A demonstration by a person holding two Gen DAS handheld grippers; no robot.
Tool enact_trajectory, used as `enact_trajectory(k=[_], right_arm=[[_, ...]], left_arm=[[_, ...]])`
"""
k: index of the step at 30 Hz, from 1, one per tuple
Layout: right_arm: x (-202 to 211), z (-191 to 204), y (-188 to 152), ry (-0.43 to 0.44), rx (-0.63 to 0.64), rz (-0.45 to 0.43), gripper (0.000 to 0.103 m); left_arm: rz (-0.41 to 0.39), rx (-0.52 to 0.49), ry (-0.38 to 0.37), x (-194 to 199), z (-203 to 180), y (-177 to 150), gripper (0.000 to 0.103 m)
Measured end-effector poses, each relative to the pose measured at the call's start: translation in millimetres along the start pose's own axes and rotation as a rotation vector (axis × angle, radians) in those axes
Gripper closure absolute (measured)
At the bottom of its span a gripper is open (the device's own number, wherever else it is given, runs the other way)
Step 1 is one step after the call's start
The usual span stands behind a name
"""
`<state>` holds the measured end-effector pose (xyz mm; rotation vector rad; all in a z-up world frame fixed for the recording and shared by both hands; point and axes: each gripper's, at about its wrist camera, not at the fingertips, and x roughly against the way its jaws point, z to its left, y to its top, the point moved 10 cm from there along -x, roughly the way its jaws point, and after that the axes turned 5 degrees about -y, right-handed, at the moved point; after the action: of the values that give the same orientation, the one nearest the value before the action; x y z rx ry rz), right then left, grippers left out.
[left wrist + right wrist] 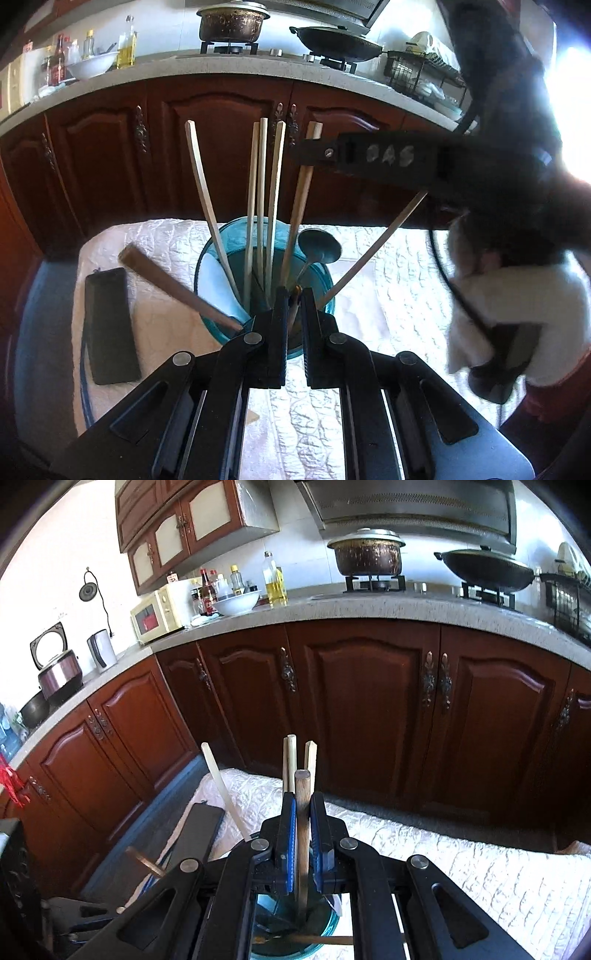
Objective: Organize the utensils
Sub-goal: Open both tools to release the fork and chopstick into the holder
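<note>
Chopsticks [260, 192] stand upright in a blue glass cup [218, 266] at the middle of the left wrist frame, several pale sticks fanning upward against the dark cabinet doors [218, 147]. One stick [376, 245] leans far out to the right over the cup's rim. A thicker brown handle [301, 218] rises among them, and a metal ladle [319, 245] shows its bowl just right of centre, above the rim. A flat brown stick [177, 282] lies slanted on the white quilted cloth [388, 295], its lower end at the cup's left edge. A black case [110, 326] lies on the cloth at the lower left.

The left gripper [294, 306] sits at the cup's near rim, fingers narrowly apart with a thin orange-brown piece in the gap; whether they pinch it cannot be told.

In the right wrist view the right gripper [303, 827] is clamped on the brown handle [303, 805], which runs down into the cup [328, 930] at the bottom centre. In the left view this gripper [314, 153] reaches in from the right, at the handle's top.
</note>
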<state>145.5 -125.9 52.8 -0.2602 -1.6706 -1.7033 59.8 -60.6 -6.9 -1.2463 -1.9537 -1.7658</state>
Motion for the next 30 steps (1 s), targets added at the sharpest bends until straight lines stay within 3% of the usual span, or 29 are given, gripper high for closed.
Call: enact_trajectory(k=[2, 3, 5, 13, 19, 24, 30], right_arm=[[5.5, -1.1, -0.2, 0.016, -0.018, 0.006, 0.091], [10.0, -1.6, 0.6, 0.026, -0.024, 0.001, 0.078], [22.0, -2.7, 2.9, 0.038, -0.032, -0.017, 0.071], [60.3, -9.6, -1.0, 0.052, -0.054, -0.055, 0.071], [87.9, -12.6, -15.2, 0.060, -0.081, -0.077, 0.070], [107.8, -10.8, -38.0, 0.032, -0.083, -0.093, 0.065], [112.6, -0.8, -70.8, -0.034, -0.070, -0.080, 0.063]], left_arm=[[0.011, 0.027, -0.018, -0.7, 1.3, -1.1, 0.098], [0.018, 0.031, -0.025, -0.3, 0.9, -1.3, 0.097], [0.024, 0.048, -0.033, 2.1, 2.4, -1.5, 0.097], [0.032, 0.142, -0.062, 18.8, 18.0, -2.0, 0.081], [-0.014, 0.184, -0.051, 41.7, 22.2, 6.2, 0.068], [-0.050, 0.180, 0.012, 59.6, 24.1, 6.6, 0.059], [-0.062, 0.156, 0.070, 63.7, 15.4, -5.8, 0.059]])
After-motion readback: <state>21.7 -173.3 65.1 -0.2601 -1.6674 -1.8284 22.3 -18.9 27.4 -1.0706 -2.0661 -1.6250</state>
